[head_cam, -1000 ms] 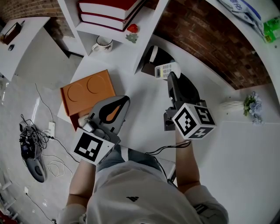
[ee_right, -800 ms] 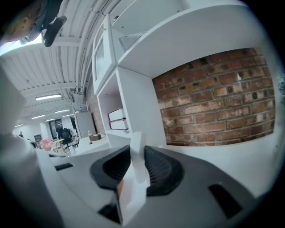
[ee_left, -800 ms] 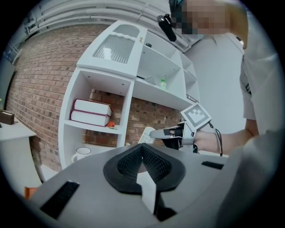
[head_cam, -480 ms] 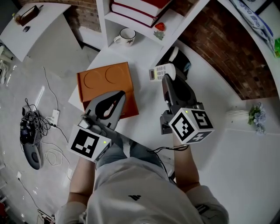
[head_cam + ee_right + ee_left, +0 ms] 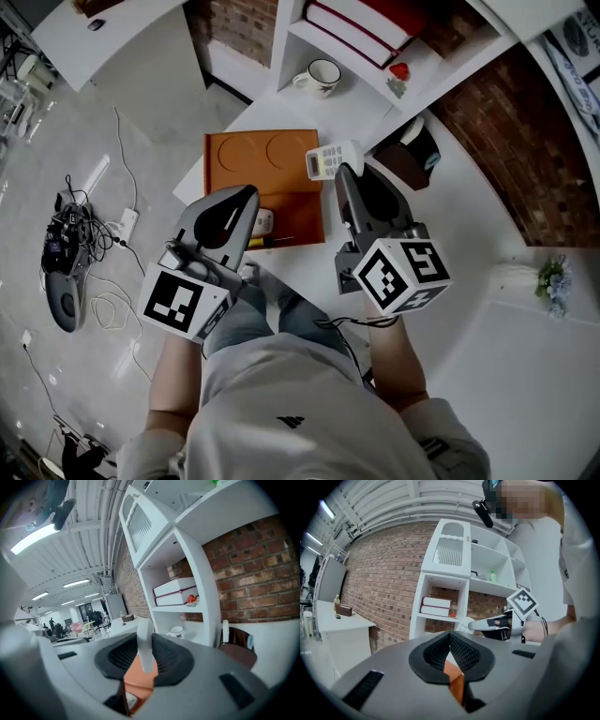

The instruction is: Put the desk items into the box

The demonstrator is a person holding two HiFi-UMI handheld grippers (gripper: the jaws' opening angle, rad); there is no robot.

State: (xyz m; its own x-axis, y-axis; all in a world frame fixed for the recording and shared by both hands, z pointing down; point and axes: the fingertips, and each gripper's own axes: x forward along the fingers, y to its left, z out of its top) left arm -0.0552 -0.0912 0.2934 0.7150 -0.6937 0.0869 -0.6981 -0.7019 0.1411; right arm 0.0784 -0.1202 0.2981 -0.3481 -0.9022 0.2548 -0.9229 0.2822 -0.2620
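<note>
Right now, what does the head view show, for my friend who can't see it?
The right hand-held gripper holds a white calculator over the edge of an orange box. The left hand-held gripper hangs beside it, shut and empty. A mug stands farther back.

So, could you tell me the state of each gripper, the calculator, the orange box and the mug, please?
left gripper: shut, nothing between its jaws.
right gripper: shut on the calculator.
calculator: held, off the desk.
orange box: open, flat on the desk.
mug: upright on the shelf.
</note>
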